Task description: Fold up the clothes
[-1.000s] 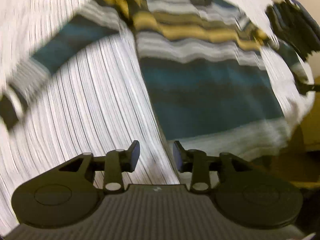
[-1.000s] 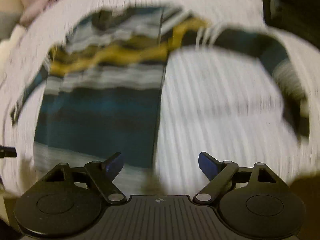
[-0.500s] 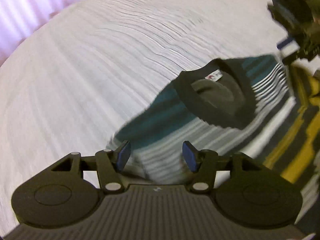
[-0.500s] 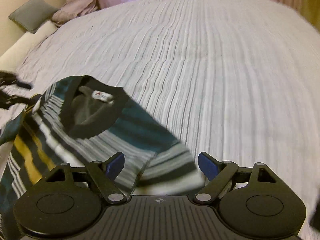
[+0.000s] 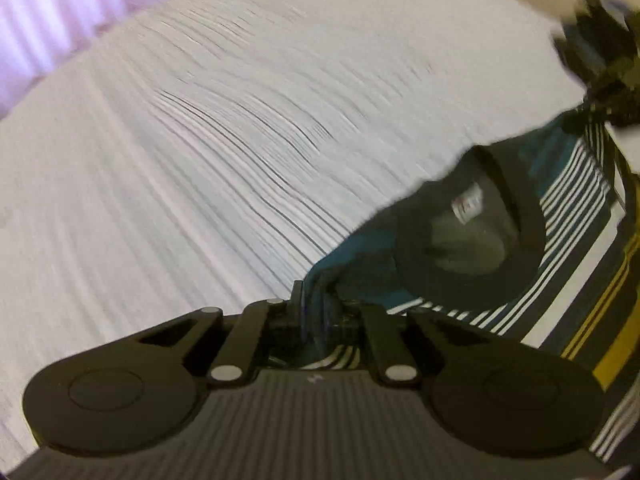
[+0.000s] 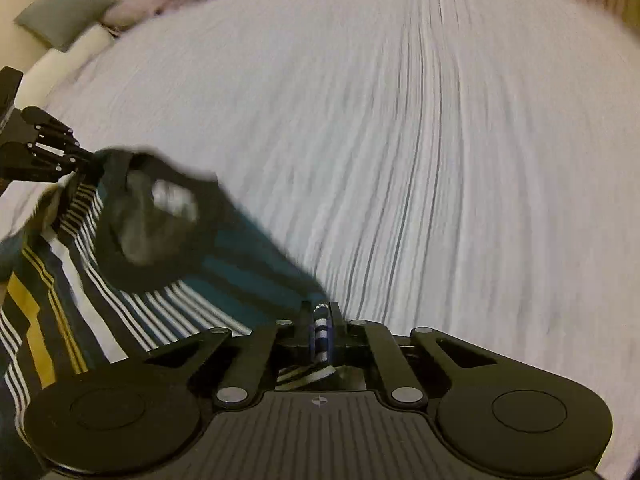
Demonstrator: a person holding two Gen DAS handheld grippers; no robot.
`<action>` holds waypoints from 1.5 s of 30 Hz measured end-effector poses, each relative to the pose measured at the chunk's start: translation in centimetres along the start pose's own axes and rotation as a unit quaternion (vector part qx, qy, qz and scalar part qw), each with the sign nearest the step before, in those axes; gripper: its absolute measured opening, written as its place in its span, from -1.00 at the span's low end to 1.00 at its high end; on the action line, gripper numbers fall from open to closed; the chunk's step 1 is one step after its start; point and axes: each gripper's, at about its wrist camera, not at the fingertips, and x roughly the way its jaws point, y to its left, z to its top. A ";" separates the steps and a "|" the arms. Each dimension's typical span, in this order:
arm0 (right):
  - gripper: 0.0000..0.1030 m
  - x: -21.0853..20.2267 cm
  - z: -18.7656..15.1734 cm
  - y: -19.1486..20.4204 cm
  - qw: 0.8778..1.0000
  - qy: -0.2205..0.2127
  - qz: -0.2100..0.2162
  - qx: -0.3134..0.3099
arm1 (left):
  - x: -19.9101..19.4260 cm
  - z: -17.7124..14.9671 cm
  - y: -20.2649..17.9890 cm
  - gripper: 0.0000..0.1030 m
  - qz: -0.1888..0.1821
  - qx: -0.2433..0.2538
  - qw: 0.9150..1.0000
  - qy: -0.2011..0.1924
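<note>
2 grippers each pinch a shoulder of the striped sweater [image 5: 568, 264]: the left gripper [image 5: 316, 312] has its fingers pressed together on teal cloth beside the collar, and the right gripper [image 6: 320, 320] is clamped on a bunched stripe of the other shoulder. The sweater hangs between them, collar side up, over the white bedspread [image 5: 240, 160]. Judged from this, the step is carrying or laying the garment by its shoulders. It would go best with both pinches kept firm, the 2 shoulders level and the cloth taut between them, so the body settles flat without creases.

The right wrist view shows the left gripper [image 6: 44, 156] from outside, holding the far shoulder, plus a grey cushion [image 6: 60, 12] at the bed's edge. The left wrist view shows the other gripper only as a dark blur.
</note>
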 end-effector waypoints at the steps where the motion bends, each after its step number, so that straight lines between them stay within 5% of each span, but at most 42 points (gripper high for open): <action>1: -0.92 -0.4 1.4 0.0 1.000 -0.012 -0.006 -0.011 | -0.3 0.1 0.7 -0.87 0.007 -0.013 1.000 -0.006; 4: -0.92 0.6 5.0 0.1 0.999 -0.030 -0.027 -0.034 | 1.0 0.0 2.2 -0.84 0.035 -0.061 0.997 0.005; 7: -0.89 1.3 4.6 0.7 0.998 -0.033 -0.043 -0.026 | 2.4 -1.0 2.6 -0.30 0.064 -0.103 0.992 0.023; 11: 0.13 0.7 2.0 2.0 0.997 -0.042 -0.059 0.003 | 0.0 -3.1 2.3 -0.28 0.056 -0.124 0.991 0.001; 17: 0.17 -1.0 -2.5 4.5 0.995 -0.055 -0.073 0.049 | -7.9 -10.7 3.6 -0.15 0.090 -0.156 0.984 0.008; 22: 0.17 -5.7 -9.6 9.7 0.993 -0.035 -0.044 0.099 | -13.6 -21.5 3.6 0.00 0.153 -0.154 0.972 0.089; 25: 0.18 -7.7 -13.4 13.1 0.993 0.002 -0.037 0.116 | -16.9 -28.4 4.0 0.02 0.187 -0.187 0.955 0.137; 28: 0.18 -8.7 -16.5 16.7 0.992 0.035 -0.033 0.116 | -20.9 -34.3 4.9 0.19 0.210 -0.252 0.934 0.141; 31: 0.18 -9.2 -18.3 19.5 0.991 0.058 -0.023 0.115 | -23.5 -39.7 6.3 0.28 0.224 -0.338 0.904 0.135; 35: 0.18 -8.5 -19.5 22.5 0.990 0.083 -0.023 0.113 | -24.6 -44.5 8.5 0.18 0.178 -0.484 0.853 0.082; 41: 0.18 -9.0 -19.6 26.0 0.986 0.077 -0.034 0.141 | -21.0 -47.3 8.5 0.14 0.086 -0.590 0.802 0.034; 43: 0.18 -9.5 -19.4 27.0 0.987 0.076 -0.044 0.135 | -20.2 -47.5 8.2 -0.35 0.063 -0.609 0.791 0.020; 44: 0.18 -9.7 -19.3 27.6 0.987 0.075 -0.048 0.131 | -20.0 -47.6 8.0 -0.88 0.048 -0.613 0.789 0.012; 45: 0.18 -9.9 -19.2 28.2 0.988 0.074 -0.052 0.126 | -20.2 -47.3 7.8 -0.89 0.046 -0.608 0.793 0.005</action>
